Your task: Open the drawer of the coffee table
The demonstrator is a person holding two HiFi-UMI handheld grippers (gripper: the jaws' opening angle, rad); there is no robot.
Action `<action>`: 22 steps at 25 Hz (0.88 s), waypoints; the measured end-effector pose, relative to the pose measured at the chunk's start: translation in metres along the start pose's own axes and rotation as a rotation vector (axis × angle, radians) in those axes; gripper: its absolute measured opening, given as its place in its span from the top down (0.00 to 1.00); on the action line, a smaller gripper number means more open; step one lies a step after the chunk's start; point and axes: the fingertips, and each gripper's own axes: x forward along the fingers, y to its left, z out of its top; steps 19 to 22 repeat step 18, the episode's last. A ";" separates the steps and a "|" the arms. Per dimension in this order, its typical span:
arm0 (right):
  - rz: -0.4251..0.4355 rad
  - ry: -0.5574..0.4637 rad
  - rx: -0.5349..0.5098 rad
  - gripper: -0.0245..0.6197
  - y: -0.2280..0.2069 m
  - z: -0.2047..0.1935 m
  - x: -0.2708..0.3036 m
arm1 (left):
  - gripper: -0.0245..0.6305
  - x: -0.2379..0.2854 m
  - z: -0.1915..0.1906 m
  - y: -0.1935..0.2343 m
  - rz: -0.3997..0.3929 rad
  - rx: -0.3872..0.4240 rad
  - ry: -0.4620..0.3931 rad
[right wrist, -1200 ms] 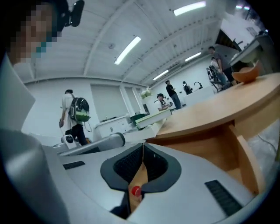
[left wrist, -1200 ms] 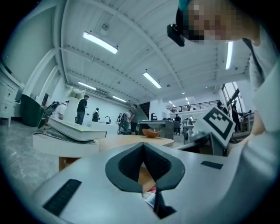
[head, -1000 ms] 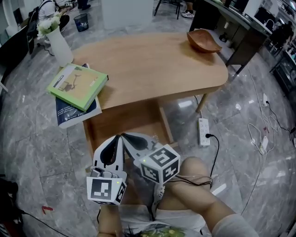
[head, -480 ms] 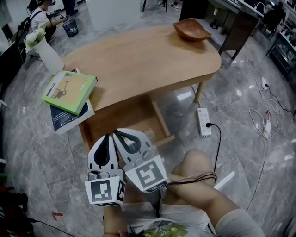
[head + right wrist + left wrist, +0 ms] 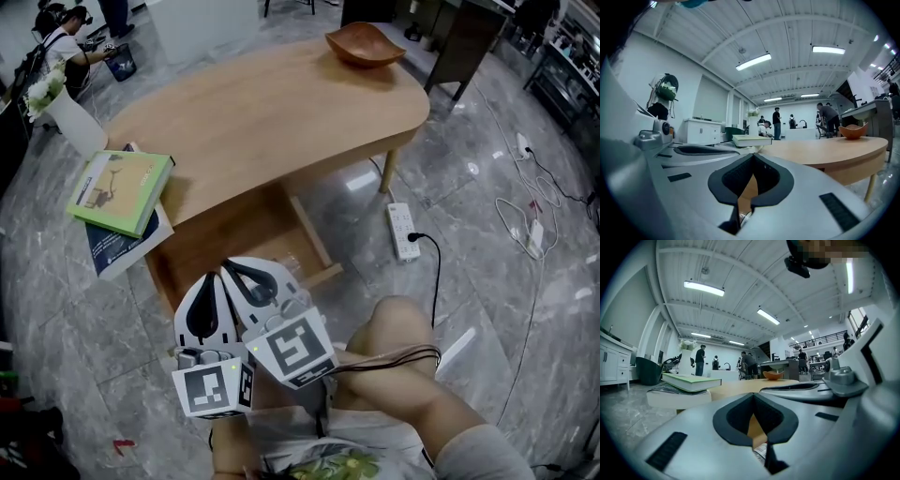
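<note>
While the left claw (image 5: 753, 401) and the right claw (image 5: 752, 161) are held shut on nothing, the drawer (image 5: 234, 236) just beyond is found pulled well out from under the coffee table's surface (image 5: 281, 122); tugged further, it could be dragged right out and dropped.

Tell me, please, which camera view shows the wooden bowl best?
The head view: it looks down into the whole wooden bowl at the far end of the coffee table. Both gripper views show the bowl only side-on, small and distant, across the tabletop.
</note>
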 end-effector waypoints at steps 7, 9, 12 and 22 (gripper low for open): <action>0.029 0.029 -0.001 0.93 0.009 -0.009 0.006 | 0.95 -0.004 -0.009 0.009 0.015 -0.019 0.015; 0.043 0.032 -0.001 0.93 0.012 -0.010 0.008 | 0.95 -0.006 -0.010 0.011 0.019 -0.025 0.008; 0.056 0.039 -0.004 0.93 0.015 -0.012 0.009 | 0.95 -0.008 -0.011 0.014 0.032 -0.032 -0.002; 0.059 0.064 0.014 0.93 0.019 -0.019 0.013 | 0.95 -0.008 -0.016 0.018 0.039 -0.018 0.009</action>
